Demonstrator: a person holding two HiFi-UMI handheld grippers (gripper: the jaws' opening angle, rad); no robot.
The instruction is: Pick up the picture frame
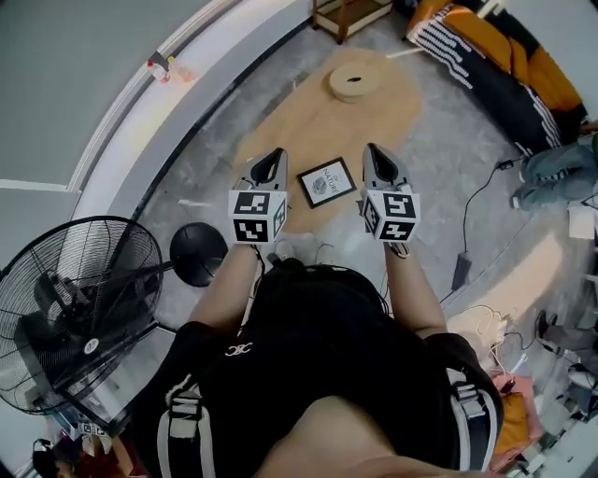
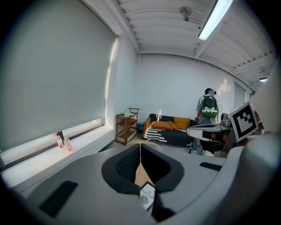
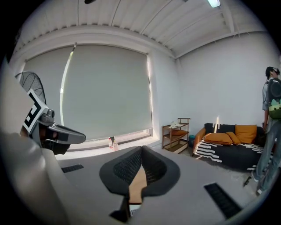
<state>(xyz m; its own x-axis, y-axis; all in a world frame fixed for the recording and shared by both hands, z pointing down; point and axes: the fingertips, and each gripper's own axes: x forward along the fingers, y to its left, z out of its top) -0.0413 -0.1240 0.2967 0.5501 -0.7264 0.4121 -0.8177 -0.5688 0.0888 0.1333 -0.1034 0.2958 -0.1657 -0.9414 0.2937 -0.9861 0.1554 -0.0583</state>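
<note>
Hovering, head view: left gripper (image 1: pixel 275 159) and right gripper (image 1: pixel 374 154) flank picture frame (image 1: pixel 326 182), which lies flat at near edge of tan rug (image 1: pixel 308 121); neither touches it.
Left gripper view: jaws together, empty; frame visible below tips.
Right gripper view: jaws together, empty.
Step, likely: reach. Next calls for opening jaws, lowering to frame's edges.

Free floor: rug (image 1: pixel 308 131) lies open on every side of the frame (image 1: pixel 326 181).
Far: round disc (image 1: pixel 355 82) on the rug, well apart from the frame.
Near left: fan (image 1: pixel 75 308), black base (image 1: pixel 198 254) beside it.
Right: cable (image 1: pixel 478 201), adapter (image 1: pixel 461 271), a person's legs (image 1: pixel 559 175).
Far right: sofa (image 1: pixel 495 56).
Far: shelf (image 1: pixel 346 14).
</note>
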